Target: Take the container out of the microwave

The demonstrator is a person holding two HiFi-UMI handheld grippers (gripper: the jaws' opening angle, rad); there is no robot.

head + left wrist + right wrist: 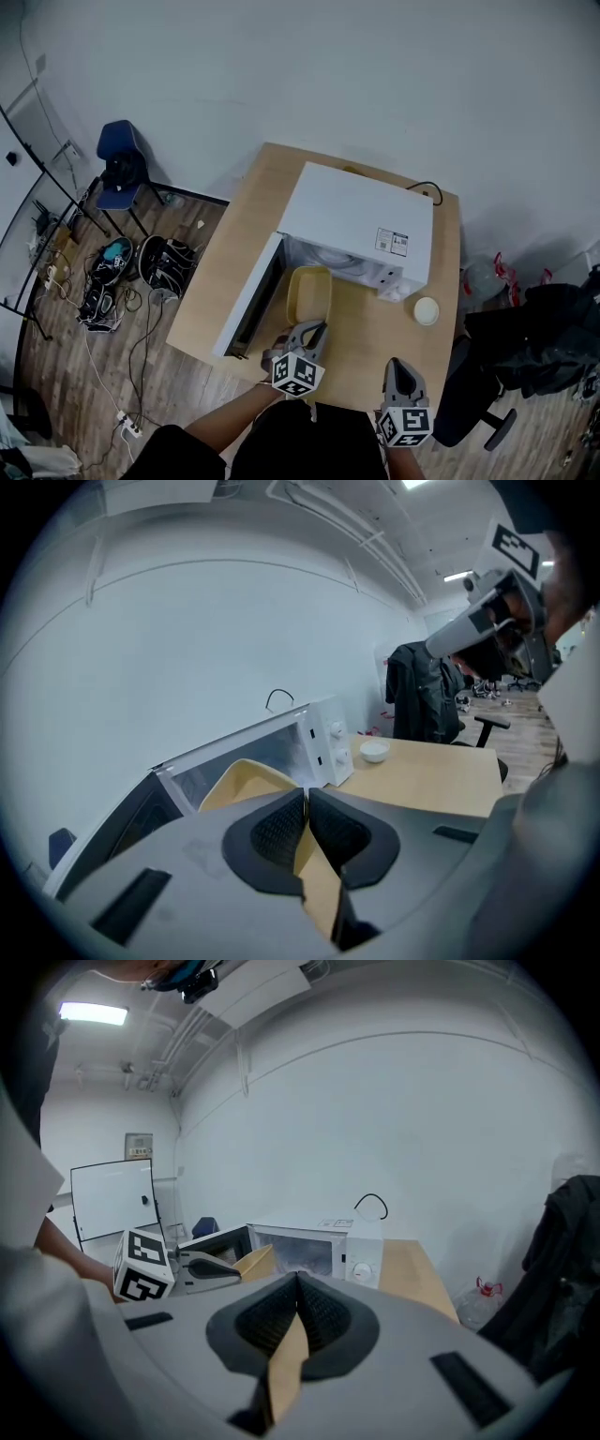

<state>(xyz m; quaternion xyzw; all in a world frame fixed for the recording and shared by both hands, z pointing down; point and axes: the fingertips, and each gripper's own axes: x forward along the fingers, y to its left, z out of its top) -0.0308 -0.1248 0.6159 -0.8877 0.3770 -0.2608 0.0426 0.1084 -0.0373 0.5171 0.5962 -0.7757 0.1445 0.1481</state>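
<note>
The white microwave [361,220] stands on a wooden table [253,202] with its door [251,298] swung open to the left. A pale yellow container [309,291] sits just outside the opening, its near rim pinched by my left gripper [317,330]. In the left gripper view the container [246,778] shows behind the closed pads of that gripper [307,803]. My right gripper [397,366] hovers over the table's front edge, right of the container, shut and empty [298,1288]. The right gripper view also shows the container [257,1262] at the left gripper's tip.
A small white bowl [427,310] rests on the table right of the microwave. A black office chair with a dark jacket [525,347] stands off the table's right side. On the floor at left are a blue chair [120,169], bags and cables [122,272].
</note>
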